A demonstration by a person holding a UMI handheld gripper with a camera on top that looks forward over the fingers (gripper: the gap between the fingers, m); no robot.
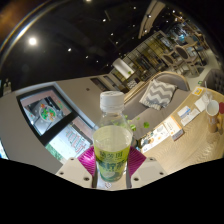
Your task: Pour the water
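Your fingers (112,165) were clamped on the bottle (112,135) — both pink pads (88,160) pressed against its lower body, one on each side, so the grip sat low and left the neck free. That bottle stood upright between the fingers, white cap (111,100) on top, pale greenish liquid inside and a green label around the middle. You held it low, I judged, to keep the weight steady before any tilt; the cap looked to be on, which would have to come off before water could leave it.

Beyond the fingers lay the bench (185,140), its pale wood surface running off to the right of them. Just past the right finger sat a small box (160,137), and further out a second bottle (212,108) with a white cap. To the left of the fingers a printed sheet (45,110) and an open booklet (72,142) lay flat. No cup or glass was clear to me, so I could not tell where the pour was meant to go. Open room lay mostly ahead of the fingers — the box crowded the right.
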